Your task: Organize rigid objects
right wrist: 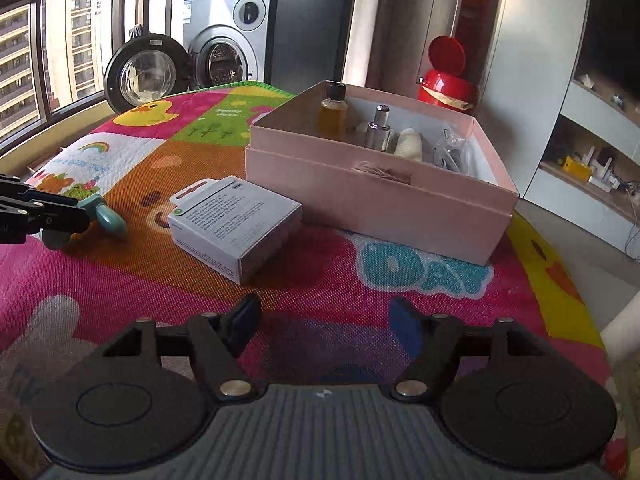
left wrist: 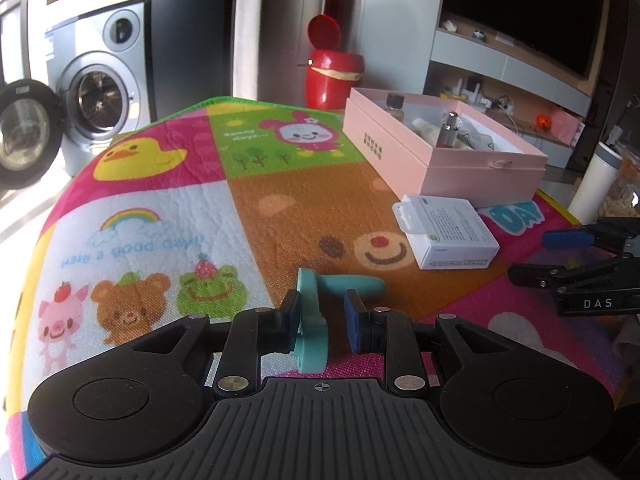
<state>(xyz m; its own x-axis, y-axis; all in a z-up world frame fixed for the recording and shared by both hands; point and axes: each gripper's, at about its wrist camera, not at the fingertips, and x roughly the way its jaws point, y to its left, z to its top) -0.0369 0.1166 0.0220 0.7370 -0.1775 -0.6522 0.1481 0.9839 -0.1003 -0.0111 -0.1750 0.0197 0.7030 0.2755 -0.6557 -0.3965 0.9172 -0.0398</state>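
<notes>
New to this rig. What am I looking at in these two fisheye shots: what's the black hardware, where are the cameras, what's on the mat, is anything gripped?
No robot arm here: a person holds a two-finger gripper in each hand, and each carries a fisheye camera looking forward along its fingers. The black hardware at the bottom of each picture is that gripper's own body.

The left wrist view shows the left gripper straddling a teal plastic piece on the cartoon mat; the right pad stands off it, so it is not clamped. The right wrist view shows the right gripper, open and empty.

On the mat: a small white carton and an open pink box containing an amber bottle, a silver pump bottle and other items.
</notes>
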